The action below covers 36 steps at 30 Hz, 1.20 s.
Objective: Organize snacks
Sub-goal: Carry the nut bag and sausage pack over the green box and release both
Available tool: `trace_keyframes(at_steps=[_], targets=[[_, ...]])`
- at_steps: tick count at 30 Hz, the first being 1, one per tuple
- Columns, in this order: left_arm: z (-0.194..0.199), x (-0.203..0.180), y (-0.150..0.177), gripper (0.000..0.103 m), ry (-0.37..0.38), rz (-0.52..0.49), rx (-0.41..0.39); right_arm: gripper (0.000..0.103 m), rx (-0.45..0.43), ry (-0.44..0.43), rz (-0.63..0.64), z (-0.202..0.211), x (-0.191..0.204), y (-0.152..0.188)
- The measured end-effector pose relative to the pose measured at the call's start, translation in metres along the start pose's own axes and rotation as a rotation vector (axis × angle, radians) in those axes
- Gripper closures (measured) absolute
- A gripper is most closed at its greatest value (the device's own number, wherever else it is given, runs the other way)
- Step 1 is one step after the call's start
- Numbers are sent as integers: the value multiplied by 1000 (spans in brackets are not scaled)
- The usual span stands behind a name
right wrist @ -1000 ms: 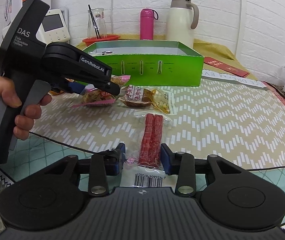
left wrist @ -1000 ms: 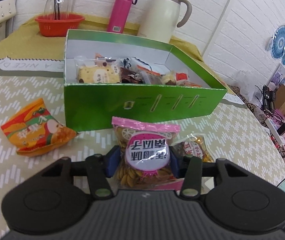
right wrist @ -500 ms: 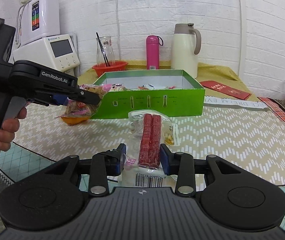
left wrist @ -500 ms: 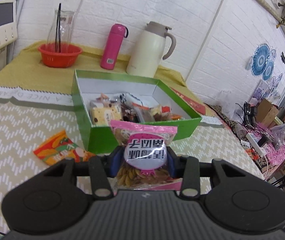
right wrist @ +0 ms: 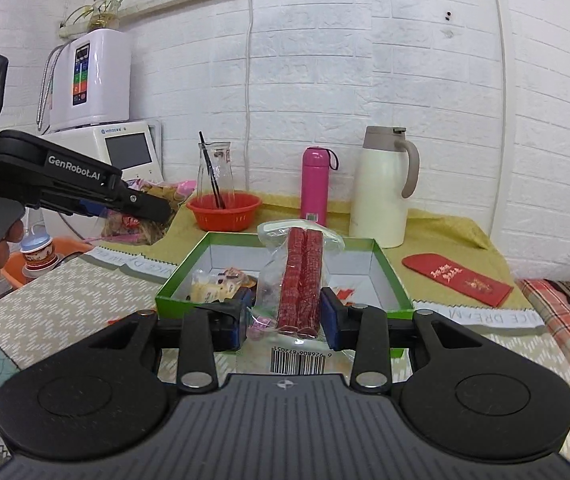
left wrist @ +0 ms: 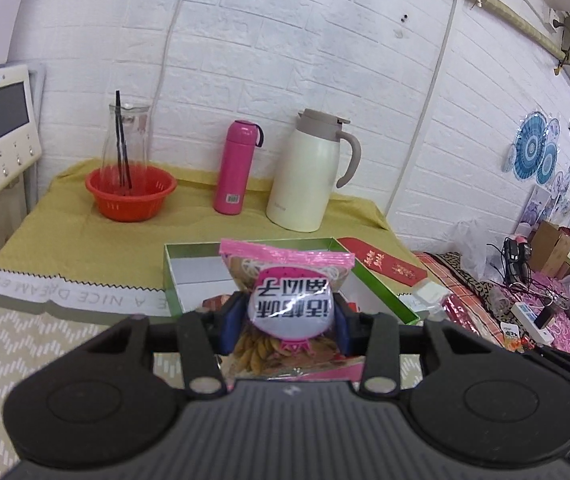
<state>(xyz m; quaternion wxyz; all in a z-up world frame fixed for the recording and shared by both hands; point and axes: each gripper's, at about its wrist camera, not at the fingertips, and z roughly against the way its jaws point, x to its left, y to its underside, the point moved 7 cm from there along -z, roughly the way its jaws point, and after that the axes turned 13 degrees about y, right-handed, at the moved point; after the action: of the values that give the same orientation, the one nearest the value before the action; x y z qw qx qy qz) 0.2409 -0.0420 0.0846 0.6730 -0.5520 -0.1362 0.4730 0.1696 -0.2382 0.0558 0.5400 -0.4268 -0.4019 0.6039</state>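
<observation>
My left gripper [left wrist: 287,322] is shut on a pink-topped bag of twisted crackers [left wrist: 289,300] and holds it in the air in front of the green snack box [left wrist: 381,292]. It also shows in the right wrist view [right wrist: 141,208], raised at the left. My right gripper [right wrist: 287,318] is shut on a clear pack of two red sausages [right wrist: 300,280] and holds it upright just before the green box [right wrist: 389,276]. Several wrapped snacks [right wrist: 215,284] lie in the box's near left corner.
Behind the box on the yellow cloth stand a red basket with a glass carafe [left wrist: 130,194], a pink flask [left wrist: 234,168] and a cream jug [left wrist: 309,172]. A red envelope [right wrist: 457,278] lies right of the box. White appliances [right wrist: 93,80] stand at the left.
Both grippers have risen from the table with their packs and moved toward the green box. The orange snack bag and the packet on the table have dropped out of view.
</observation>
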Motion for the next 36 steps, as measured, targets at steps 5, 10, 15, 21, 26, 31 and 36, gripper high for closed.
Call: trace_keyframes(at_steps=[5, 10, 15, 21, 26, 31, 36], targets=[[-29, 8, -9, 61, -12, 19, 10, 39, 23, 15, -8, -45, -7, -6], [-61, 23, -8, 61, -22, 41, 45, 39, 35, 8, -39, -84, -9, -5], [-89, 37, -2, 61, -31, 56, 79, 39, 38, -3, -28, -111, -4, -1], [-110, 49, 11, 33, -50, 58, 61, 0, 21, 1, 81, -134, 11, 16], [-104, 51, 10, 13, -129, 31, 22, 0, -8, 20, 124, -127, 14, 23], [-93, 47, 9, 13, -160, 15, 18, 0, 7, 6, 112, -122, 17, 21], [-79, 42, 12, 13, -162, 12, 17, 0, 13, 6, 76, -107, 16, 16]])
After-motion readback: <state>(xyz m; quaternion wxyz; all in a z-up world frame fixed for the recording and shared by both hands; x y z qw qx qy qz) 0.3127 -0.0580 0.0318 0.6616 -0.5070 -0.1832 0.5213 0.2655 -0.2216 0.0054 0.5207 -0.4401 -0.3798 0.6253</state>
